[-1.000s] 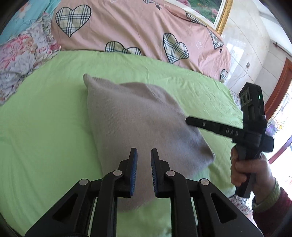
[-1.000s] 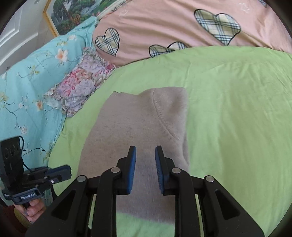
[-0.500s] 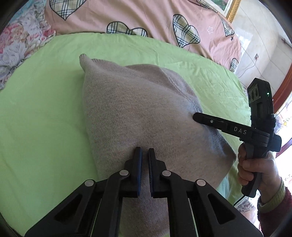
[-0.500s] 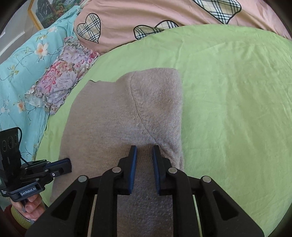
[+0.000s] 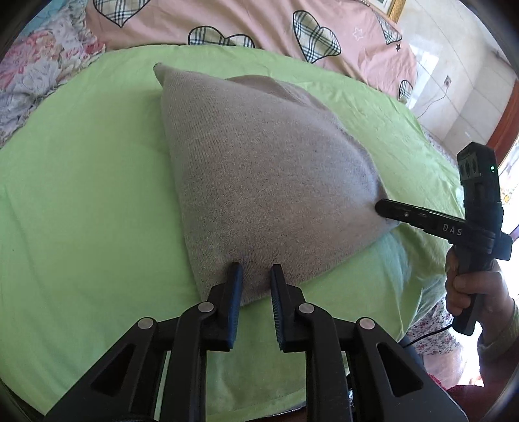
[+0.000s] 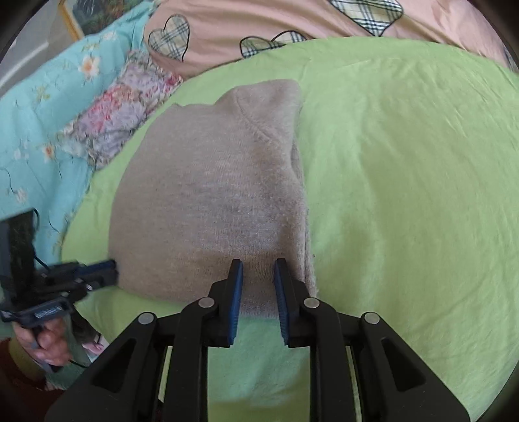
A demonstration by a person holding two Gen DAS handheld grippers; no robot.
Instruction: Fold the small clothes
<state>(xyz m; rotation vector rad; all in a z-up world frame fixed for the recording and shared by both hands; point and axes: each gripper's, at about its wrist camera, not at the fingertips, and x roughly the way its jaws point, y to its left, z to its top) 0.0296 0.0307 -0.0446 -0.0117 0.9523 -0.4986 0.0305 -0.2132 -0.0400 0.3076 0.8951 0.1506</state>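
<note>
Your left gripper [image 5: 256,276] has its fingers [image 5: 234,285] a little apart and opening, straddling the near hem of the grey knit garment [image 5: 259,168]; cloth lies in the gap, but the pads do not look pressed on it. Your right gripper [image 6: 258,276] matches: fingers [image 6: 235,285] slightly spread and opening over the same hem near its right corner, cloth between them but not pinched. In the left view its tip [image 5: 386,206] touches the garment's right edge.

Both tools sit along the near edge, one towards each corner. That placement suits either letting go after laying a fold or taking the hem to carry it over; I judge the first likelier, since both pairs are spreading.

The garment lies flat on the green bed sheet [image 6: 405,194], roughly mid-bed, already doubled: a folded layer with a curved seam shows at its far right. Its long axis runs away from you, from the hem at your fingers towards the pink heart-print quilt [image 5: 259,26], and it narrows slightly at the far end. A floral pillow [image 6: 120,123] lies to its left, apart from it.
</note>
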